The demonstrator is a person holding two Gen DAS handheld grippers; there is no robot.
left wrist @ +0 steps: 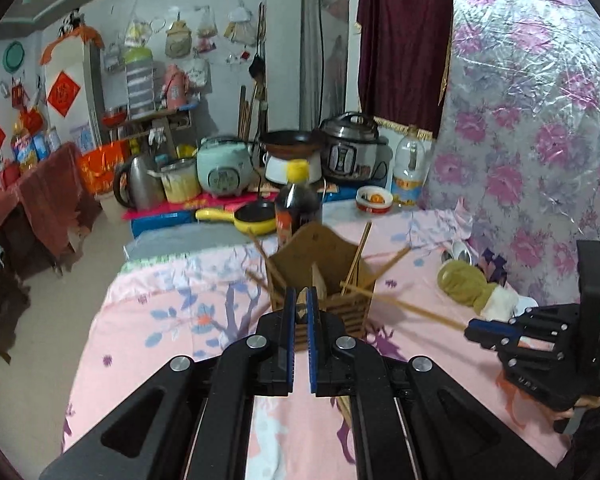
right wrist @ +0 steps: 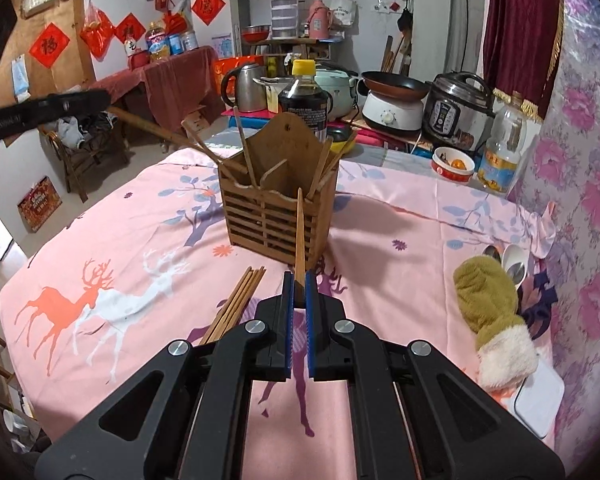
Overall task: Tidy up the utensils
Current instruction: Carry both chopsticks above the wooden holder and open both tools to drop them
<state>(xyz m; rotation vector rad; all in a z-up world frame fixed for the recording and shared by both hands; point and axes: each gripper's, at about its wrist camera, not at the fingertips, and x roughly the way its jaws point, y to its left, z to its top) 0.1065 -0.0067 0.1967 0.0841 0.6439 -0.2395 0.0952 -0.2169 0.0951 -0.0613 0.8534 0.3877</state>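
A slatted wooden holder (left wrist: 320, 264) (right wrist: 276, 200) stands on the pink deer-print cloth (right wrist: 120, 240) with several chopsticks leaning in it. My right gripper (right wrist: 299, 280) is shut on one chopstick (right wrist: 300, 236) whose far end reaches the holder's front rim. In the left wrist view the right gripper (left wrist: 474, 326) comes in from the right with that chopstick (left wrist: 400, 304). My left gripper (left wrist: 300, 300) is shut on a brown stick end. In the right wrist view the left gripper (right wrist: 100, 98) sits at upper left, its chopstick (right wrist: 152, 126) pointing toward the holder. Several loose chopsticks (right wrist: 236, 304) lie on the cloth.
A dark sauce bottle (right wrist: 302, 100) stands right behind the holder. A green mitten (right wrist: 492, 312), spoons (right wrist: 508, 260) and a white tray (right wrist: 540, 396) lie at the right by the flowered wall. A red bowl (right wrist: 454, 164), an oil bottle (right wrist: 500, 152) and cookers stand at the back.
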